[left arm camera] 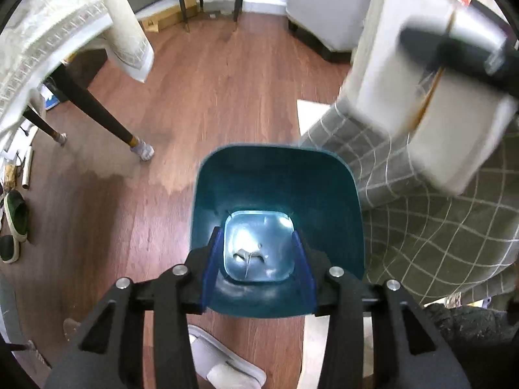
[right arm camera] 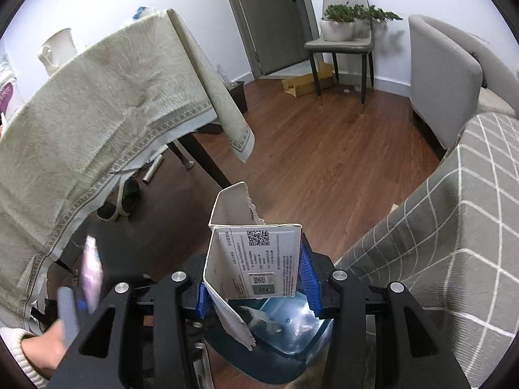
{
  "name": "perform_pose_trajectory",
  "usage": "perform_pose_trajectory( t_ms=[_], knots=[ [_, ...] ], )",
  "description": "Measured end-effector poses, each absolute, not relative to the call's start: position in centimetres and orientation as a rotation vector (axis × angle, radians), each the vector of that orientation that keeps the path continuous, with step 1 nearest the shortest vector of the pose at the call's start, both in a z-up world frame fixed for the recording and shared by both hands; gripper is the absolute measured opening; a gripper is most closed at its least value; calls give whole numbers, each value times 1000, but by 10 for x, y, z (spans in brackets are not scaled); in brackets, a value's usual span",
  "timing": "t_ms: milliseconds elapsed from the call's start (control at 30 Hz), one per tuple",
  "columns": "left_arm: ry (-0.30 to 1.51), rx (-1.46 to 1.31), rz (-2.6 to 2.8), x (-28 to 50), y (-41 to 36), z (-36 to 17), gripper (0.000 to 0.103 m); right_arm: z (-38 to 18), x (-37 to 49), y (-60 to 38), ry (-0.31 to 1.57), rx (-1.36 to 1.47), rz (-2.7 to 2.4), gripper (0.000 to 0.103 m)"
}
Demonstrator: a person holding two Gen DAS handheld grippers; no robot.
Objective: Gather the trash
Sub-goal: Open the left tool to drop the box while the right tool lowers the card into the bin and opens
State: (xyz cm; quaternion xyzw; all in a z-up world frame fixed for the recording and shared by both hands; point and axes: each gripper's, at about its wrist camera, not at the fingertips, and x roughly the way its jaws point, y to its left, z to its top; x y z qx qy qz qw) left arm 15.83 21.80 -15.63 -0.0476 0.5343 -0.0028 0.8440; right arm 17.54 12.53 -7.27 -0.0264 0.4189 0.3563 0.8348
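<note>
The left gripper (left arm camera: 258, 269) hangs directly over a teal plastic waste bin (left arm camera: 275, 175) with a square mouth, standing on the brown wood-plank floor (left arm camera: 201, 97). Its blue-padded jaws stand apart with nothing between them. Through the gap the pale bottom of the bin shows, where a small crumpled scrap (left arm camera: 248, 254) lies, too small and glare-washed to identify. The near rim of the bin is hidden behind the gripper's black linkage.

The right gripper (right arm camera: 256, 278) is closed on a torn white cardboard box (right arm camera: 256, 259), printed with QR codes and small text that cannot be read. The pads press its two sides; a ripped flap stands up at the far end and another ragged flap hangs down toward the bin (right arm camera: 285, 356), which sits just below and is largely cut off by the gripper. In the left wrist view this same box (left arm camera: 431, 103) appears at upper right, heavily blurred, with the dark gripper body across it.

To the right lies a grey fabric cover with a white grid pattern (left arm camera: 421, 227). At left a cream patterned tablecloth (right arm camera: 97, 123) drapes over a dark-legged table, hiding most of what is beneath. At lower left in the right wrist view, a hand (right arm camera: 45, 347) in a cream knitted cuff is partly cut off, beside blurred objects I cannot make out.
</note>
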Motion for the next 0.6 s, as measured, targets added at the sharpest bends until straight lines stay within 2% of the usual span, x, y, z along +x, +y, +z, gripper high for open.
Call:
perform_pose_trajectory(
  t_ms=[433, 533, 600],
  knots=[
    [840, -178, 71, 136, 250, -72, 63, -129, 179, 152, 1017, -104, 723, 46],
    [807, -177, 84, 134, 252, -61, 73, -143, 180, 159, 1051, -117, 717, 46],
    [785, -187, 81, 132, 251, -54, 74, -155, 181, 161, 1080, -112, 715, 46]
  ],
)
